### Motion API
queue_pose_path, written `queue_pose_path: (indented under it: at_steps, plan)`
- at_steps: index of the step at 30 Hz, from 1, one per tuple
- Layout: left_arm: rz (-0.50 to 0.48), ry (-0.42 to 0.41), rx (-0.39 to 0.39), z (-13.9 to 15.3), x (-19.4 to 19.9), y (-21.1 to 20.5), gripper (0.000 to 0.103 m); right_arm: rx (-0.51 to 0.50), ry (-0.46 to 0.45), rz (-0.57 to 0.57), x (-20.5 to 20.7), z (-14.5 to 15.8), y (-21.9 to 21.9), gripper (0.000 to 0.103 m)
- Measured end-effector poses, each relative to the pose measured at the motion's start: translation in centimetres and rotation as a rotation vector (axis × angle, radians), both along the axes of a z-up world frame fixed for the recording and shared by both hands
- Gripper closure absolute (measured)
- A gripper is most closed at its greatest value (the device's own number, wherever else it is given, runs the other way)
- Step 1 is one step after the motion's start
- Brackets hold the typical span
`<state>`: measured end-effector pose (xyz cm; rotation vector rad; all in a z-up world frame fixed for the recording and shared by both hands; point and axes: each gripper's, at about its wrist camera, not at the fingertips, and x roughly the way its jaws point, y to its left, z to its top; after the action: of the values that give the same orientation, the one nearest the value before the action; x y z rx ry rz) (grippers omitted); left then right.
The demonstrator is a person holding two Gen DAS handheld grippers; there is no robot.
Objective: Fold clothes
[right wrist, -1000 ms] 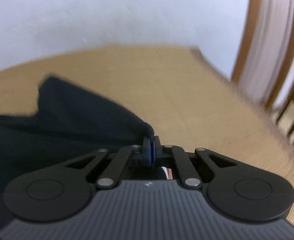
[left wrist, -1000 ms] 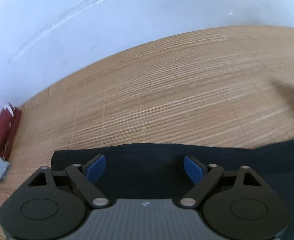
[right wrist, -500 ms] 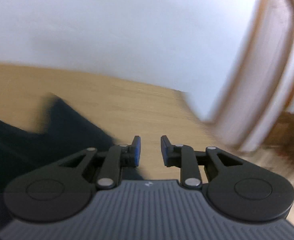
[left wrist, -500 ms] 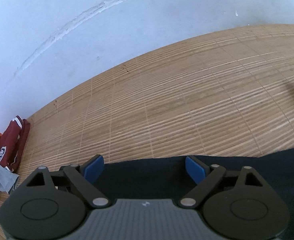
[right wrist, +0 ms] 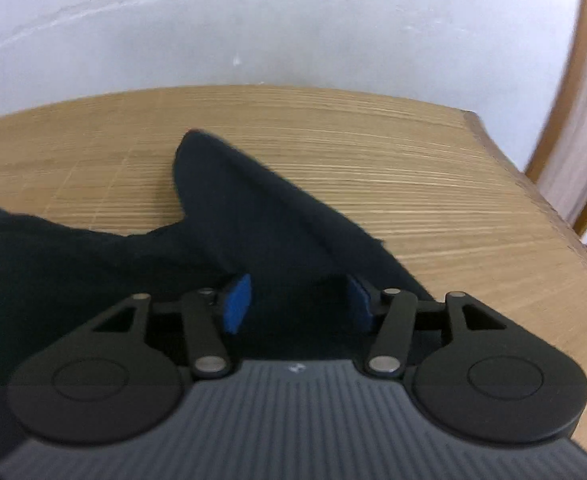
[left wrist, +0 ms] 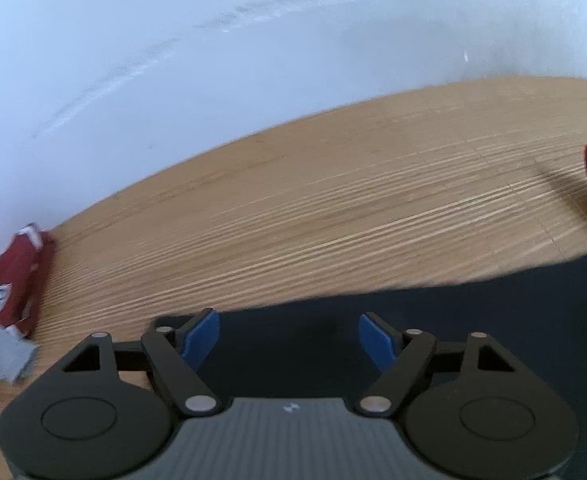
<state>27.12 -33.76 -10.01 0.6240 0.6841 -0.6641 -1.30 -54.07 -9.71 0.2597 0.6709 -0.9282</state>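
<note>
dark garment [right wrist: 221, 240] flat on mat [right wrist: 413, 184]

The dark garment [right wrist: 93, 264] runs off the frame's left edge; clothes pile [left wrist: 1, 312] likewise cropped.

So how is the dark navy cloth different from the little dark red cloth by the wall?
The dark navy cloth is spread wide across the slatted wooden table; the dark red cloth is a small bundle at its left edge. The navy one looks plain; the red one shows white trim and a badge. The navy one lies under the left gripper; the red one sits apart. Both rest on the table.
</note>
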Motion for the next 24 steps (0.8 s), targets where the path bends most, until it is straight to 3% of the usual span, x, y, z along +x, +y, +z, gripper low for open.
queue_pose_path:
  at_steps: [4, 7, 11, 15, 17, 20, 24]
  plan:
    - [0.076, -0.008, 0.015, 1.5, -0.2, 8.9, 0.023, -0.001, -0.101, 0.005, -3.5, 2.2, 3.3, 0.047]
    - [0.148, 0.041, 0.038, 1.5, -0.7, 15.5, 0.023, 0.042, -0.102, 0.076, -3.2, 2.7, 6.6, 0.047]
    - [0.187, 0.082, 0.105, 0.1, -2.8, 22.4, 0.023, 0.107, -0.052, 0.287, -0.7, 2.8, 13.8, 0.047]
    - [0.211, 0.152, 0.161, -2.3, -4.5, 26.5, 0.022, 0.115, 0.006, 0.501, 3.3, 1.9, 20.7, 0.047]
    - [0.208, 0.152, 0.134, -2.4, -5.7, 28.3, 0.02, 0.111, 0.027, 0.574, 4.8, 1.7, 23.8, 0.047]
    - [0.187, 0.102, 0.167, -2.5, -7.1, 30.1, 0.017, 0.168, 0.063, 0.663, 5.5, 1.4, 29.0, 0.046]
    - [0.223, 0.156, 0.197, -1.9, -8.5, 32.5, 0.017, 0.195, 0.065, 0.776, 5.3, 2.5, 33.1, 0.045]
